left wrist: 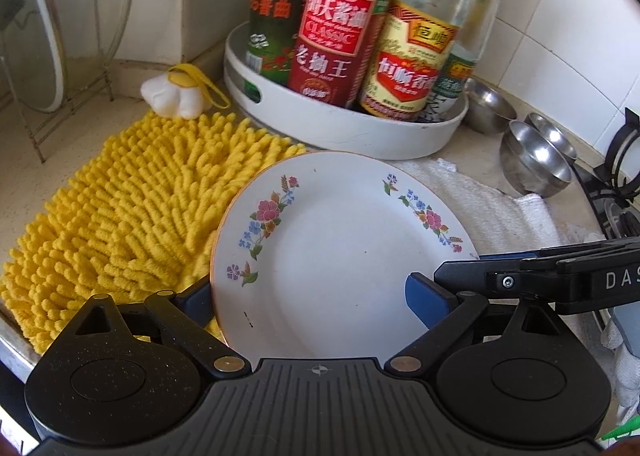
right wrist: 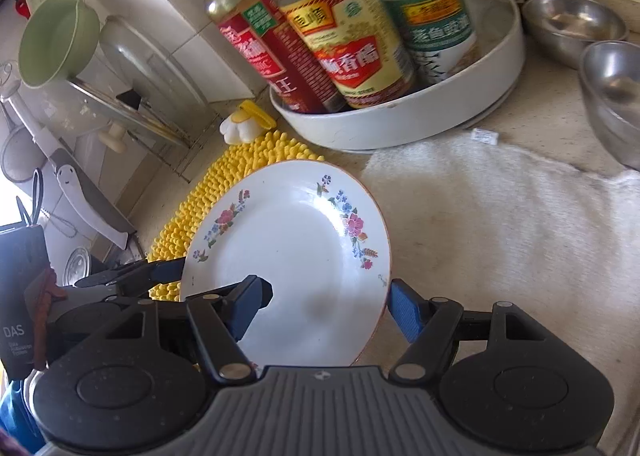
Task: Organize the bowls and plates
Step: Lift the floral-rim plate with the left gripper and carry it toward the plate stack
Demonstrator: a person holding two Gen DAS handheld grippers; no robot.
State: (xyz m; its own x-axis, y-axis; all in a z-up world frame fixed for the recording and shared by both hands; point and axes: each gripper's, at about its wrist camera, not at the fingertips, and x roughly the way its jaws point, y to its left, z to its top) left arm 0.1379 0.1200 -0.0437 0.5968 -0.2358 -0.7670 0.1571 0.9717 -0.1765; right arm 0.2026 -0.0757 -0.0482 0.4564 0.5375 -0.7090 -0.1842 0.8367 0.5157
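White china with a thin brown rim is what the plate (left wrist: 336,256) (right wrist: 292,260) is made of. Pink, blue and purple flowers with green leaves are painted around its edge. The middle is plain white and shiny. A small dark mark is seen near its lower left edge.

The plate is tilted, with one side over the fluffy yellow mat (left wrist: 132,208) (right wrist: 240,172) and the other side by the white towel (left wrist: 492,208) (right wrist: 508,224). It is found near the middle of the counter (right wrist: 540,112), just in front of the round white tray (left wrist: 344,128) (right wrist: 400,124) of bottles (left wrist: 332,40) (right wrist: 352,40).

The plate is gripped from both sides. The left gripper (left wrist: 316,308) is spread wide, with the plate between its blue pads (left wrist: 424,304); whether the pads press on it cannot be told. The right gripper (right wrist: 328,308) is also spread wide, with the plate's right rim between its pads (right wrist: 404,312), one above and one at the edge.

Shiny metal bowls (left wrist: 532,160) (right wrist: 572,24) are seen at the right back corner of the counter.
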